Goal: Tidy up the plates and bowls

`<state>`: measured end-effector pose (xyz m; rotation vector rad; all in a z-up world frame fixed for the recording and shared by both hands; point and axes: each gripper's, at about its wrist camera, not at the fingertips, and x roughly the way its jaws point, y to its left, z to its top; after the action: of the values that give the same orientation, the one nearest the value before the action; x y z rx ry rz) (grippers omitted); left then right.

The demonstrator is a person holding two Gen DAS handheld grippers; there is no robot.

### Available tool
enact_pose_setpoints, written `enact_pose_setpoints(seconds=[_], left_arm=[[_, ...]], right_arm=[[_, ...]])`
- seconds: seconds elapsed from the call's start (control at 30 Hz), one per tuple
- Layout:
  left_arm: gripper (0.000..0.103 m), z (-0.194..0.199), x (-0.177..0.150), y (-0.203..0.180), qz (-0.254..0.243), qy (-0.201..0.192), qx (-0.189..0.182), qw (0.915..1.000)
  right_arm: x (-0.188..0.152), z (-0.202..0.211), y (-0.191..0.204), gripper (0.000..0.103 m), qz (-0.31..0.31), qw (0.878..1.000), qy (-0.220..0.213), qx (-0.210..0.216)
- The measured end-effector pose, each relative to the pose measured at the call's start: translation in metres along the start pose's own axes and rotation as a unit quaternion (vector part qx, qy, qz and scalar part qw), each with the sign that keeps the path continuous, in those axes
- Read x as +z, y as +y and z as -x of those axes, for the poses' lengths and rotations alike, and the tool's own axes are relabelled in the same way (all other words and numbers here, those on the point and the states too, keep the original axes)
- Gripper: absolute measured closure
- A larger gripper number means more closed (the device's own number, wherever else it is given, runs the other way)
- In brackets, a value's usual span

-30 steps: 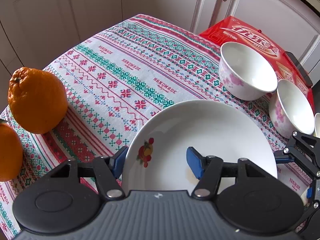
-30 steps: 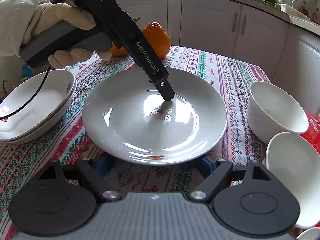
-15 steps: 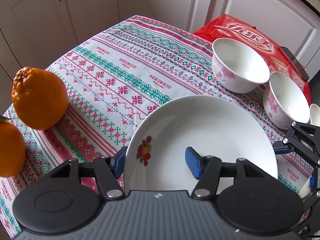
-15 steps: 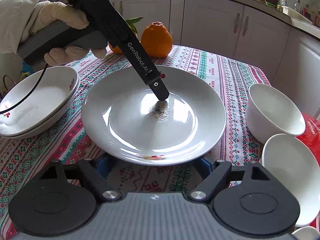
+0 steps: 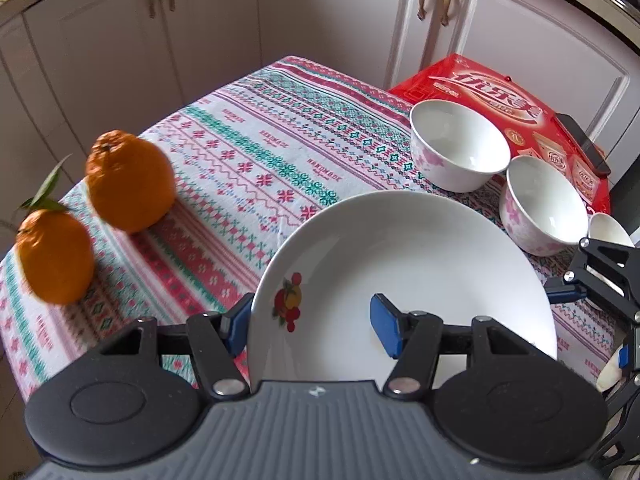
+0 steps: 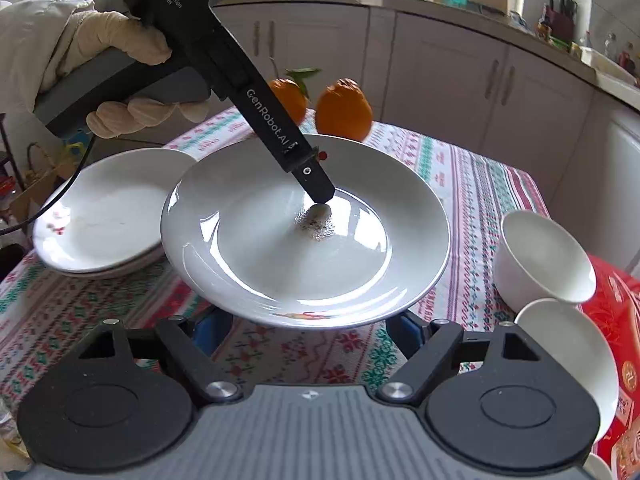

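Two claws at one white plate (image 6: pixel 280 264). Left claw (image 5: pixel 310 328) clenched on the rim: one blue pad under the outer edge, the other pressed down on the inner face beside the little fruit print. Held clear of the tablecloth (image 5: pixel 248 168) and tipped a little, near edge lower in the right wrist view. Right claw (image 6: pixel 310 326) spread wide, grasping nothing, its blue pads tucked below the near rim on either side; probably just short of touching the underside, though hidden there by the rim.

To the left, a stack of plates (image 6: pixel 104 216) resting on the cloth, the likely home for this one. To the right, two bowls (image 6: pixel 544 260), close together at the table edge beside a red box (image 5: pixel 500 100). Behind, two oranges (image 5: pixel 128 184), well apart from the crockery.

Glazed china: stiff, fairly heavy for a one-sided pinch, slick under rubber pads, and quick to chip or break if dropped or knocked on another rim. Best taken at the rim, pads flat above and below, never by the smooth middle. Worth a second support under the opposite edge before any swing across, then a level, gentle lowering onto the stack. Some speckled residue or glare in the centre, near the left claw's tip.
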<state>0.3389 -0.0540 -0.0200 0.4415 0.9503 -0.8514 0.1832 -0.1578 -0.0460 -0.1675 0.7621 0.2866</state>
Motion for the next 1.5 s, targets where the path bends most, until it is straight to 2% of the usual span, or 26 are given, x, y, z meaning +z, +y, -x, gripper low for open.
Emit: enact_pose_setpoints(seconds=[0.43, 0.67, 0.9, 1.5], left_arm=[[0.043, 0.060, -0.061, 0.006, 0.067, -0.022, 0.036, 0.9969], [0.043, 0.077, -0.099, 0.016, 0.112, -0.028, 0.057, 0.9917], [0.043, 0.081, -0.135, 0.033, 0.163, -0.029, 0.063, 0.9843], [0.043, 0.073, -0.162, 0.055, 0.210, -0.026, 0.059, 0.9756]], right_arm=[[0.011, 0.025, 0.039, 0.016, 0.054, 0.997, -0.025, 0.043], [0.016, 0.017, 0.063, 0.016, 0.093, 0.993, -0.025, 0.069], [0.019, 0.005, 0.085, 0.016, 0.123, 0.988, -0.015, 0.095], [0.029, -0.007, 0.103, 0.016, 0.154, 0.983, -0.002, 0.102]])
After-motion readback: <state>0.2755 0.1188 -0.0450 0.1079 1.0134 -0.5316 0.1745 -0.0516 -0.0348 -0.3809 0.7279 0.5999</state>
